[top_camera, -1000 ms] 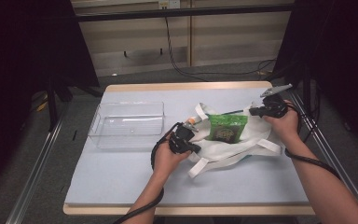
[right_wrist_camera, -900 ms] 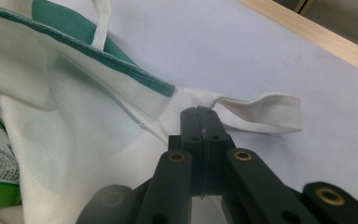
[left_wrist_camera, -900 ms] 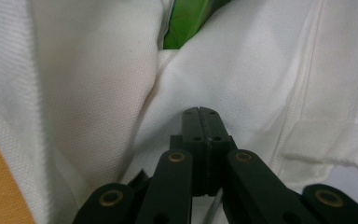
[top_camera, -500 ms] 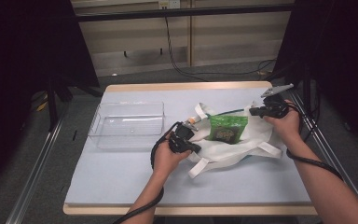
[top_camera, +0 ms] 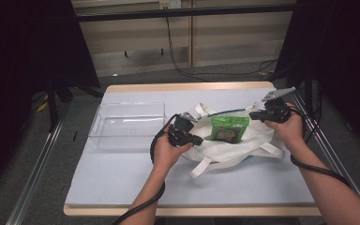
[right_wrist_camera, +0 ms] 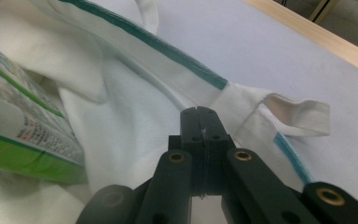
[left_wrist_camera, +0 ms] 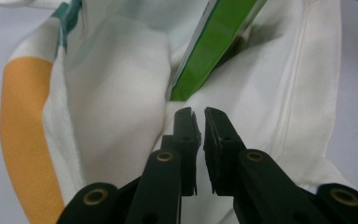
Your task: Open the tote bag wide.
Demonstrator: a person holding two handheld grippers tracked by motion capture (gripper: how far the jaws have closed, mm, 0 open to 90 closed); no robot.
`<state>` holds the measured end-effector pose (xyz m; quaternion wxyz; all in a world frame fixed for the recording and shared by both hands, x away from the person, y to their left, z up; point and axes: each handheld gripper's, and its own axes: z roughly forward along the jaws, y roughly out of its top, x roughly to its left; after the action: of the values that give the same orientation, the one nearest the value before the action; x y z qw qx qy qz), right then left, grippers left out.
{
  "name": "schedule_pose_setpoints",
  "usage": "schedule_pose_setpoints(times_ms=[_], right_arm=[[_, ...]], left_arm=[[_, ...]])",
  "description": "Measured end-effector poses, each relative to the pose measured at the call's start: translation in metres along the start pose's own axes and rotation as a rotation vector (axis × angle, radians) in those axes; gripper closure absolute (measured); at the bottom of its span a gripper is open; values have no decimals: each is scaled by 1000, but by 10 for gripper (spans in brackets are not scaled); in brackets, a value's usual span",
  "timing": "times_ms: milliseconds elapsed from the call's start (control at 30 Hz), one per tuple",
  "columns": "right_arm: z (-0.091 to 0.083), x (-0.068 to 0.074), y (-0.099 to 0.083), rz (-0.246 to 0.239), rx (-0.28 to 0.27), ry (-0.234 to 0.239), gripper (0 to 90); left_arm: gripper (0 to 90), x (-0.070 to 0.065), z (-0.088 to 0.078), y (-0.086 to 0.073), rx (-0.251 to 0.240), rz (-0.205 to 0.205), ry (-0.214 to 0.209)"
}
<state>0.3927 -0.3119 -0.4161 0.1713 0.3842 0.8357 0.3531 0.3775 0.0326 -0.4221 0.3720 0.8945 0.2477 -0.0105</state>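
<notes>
A white tote bag with teal trim lies on the pale blue table, with a green packet standing inside it. My left gripper hovers at the bag's left side. Its jaws have just been opening. In the left gripper view, the left gripper shows a narrow gap with nothing in it, above the bag's cloth and just below the packet. My right gripper is shut on the bag's right rim and holds it up. The right gripper view shows this gripper closed over the cloth, beside the packet.
A clear plastic bin stands on the table left of the bag. The bag's handle straps trail toward the front edge. A metal rail runs along the table's right side, with a dark curtain beyond it.
My left gripper has risen a little and its jaws have parted from shut to a narrow gap. The right gripper and the raised rim have stayed put.
</notes>
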Motion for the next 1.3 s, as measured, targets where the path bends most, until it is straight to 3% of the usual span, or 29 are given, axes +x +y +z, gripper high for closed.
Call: schedule_pose_setpoints(times_ms=[767, 1033, 1300], right_arm=[[-18, 23, -20, -7, -21, 55, 900], [-18, 27, -28, 4, -27, 75, 900], [-21, 31, -33, -1, -24, 81, 900]], left_arm=[[861, 14, -5, 32, 22, -4, 45], [889, 27, -3, 34, 47, -19, 62], [900, 32, 0, 34, 39, -32, 58]])
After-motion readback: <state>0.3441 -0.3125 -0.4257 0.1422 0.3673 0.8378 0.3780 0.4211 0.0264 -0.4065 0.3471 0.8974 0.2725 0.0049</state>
